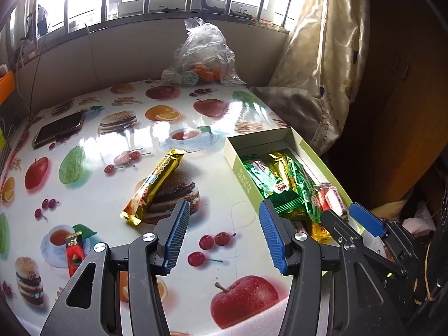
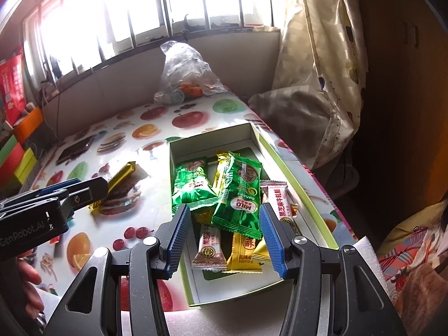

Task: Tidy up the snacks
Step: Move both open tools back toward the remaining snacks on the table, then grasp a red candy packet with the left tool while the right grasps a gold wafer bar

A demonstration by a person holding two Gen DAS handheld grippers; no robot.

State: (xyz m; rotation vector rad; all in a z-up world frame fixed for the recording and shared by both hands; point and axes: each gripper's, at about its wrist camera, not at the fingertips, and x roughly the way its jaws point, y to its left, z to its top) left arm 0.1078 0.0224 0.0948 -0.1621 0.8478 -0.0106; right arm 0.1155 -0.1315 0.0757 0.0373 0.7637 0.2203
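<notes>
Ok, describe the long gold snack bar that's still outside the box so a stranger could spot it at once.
Start at the table with the fruit-and-burger print, then find the open green-sided box of snacks at its right edge. Just left of the box, the gold bar lies diagonally over a printed burger. It is the only long gold-foil wrapper outside the box.

An open shallow box [image 2: 291,168], white inside with pale green outer walls, sits near the right edge of the bench. Inside it lie green Milo sachets [image 2: 240,196], a gold bar [image 2: 221,170], white-and-red candy packets [image 2: 277,198] and small yellow packets [image 2: 245,252], piled loosely and overlapping. Left of the box, a long gold-wrapped bar [image 1: 154,187] lies flat and diagonal on the bench. Nearer the left edge lies a small red-and-black packet [image 1: 75,252].
</notes>
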